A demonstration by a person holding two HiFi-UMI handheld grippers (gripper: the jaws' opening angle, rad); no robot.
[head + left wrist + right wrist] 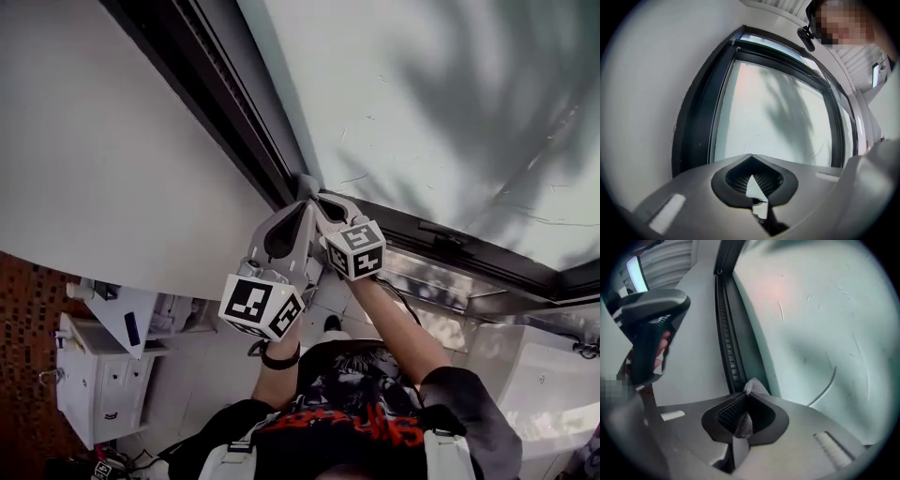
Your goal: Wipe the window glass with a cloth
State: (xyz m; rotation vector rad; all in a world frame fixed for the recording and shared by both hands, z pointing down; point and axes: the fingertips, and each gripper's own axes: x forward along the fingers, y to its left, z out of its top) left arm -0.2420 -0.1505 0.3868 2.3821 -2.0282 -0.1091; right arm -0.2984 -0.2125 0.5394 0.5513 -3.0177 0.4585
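In the head view both grippers are raised to the lower left corner of the window glass (441, 103), where the dark frame (234, 112) meets it. My right gripper (315, 197) is shut on a small grey cloth (307, 184) that pokes out past the tips against the frame. The right gripper view shows the cloth (754, 386) pinched at the tips of the right gripper (749, 395), next to the glass (825, 324). My left gripper (302, 204) lies right beside it, jaws shut. In the left gripper view its tips (751, 155) meet, with only a pale sliver in the hollow.
A white wall (103, 141) runs left of the frame. Below stand a white drawer unit (94, 384) and a pale ledge (525, 366). The glass carries fine scratches (825, 380). A hand on the left gripper's dark handle (649, 333) shows in the right gripper view.
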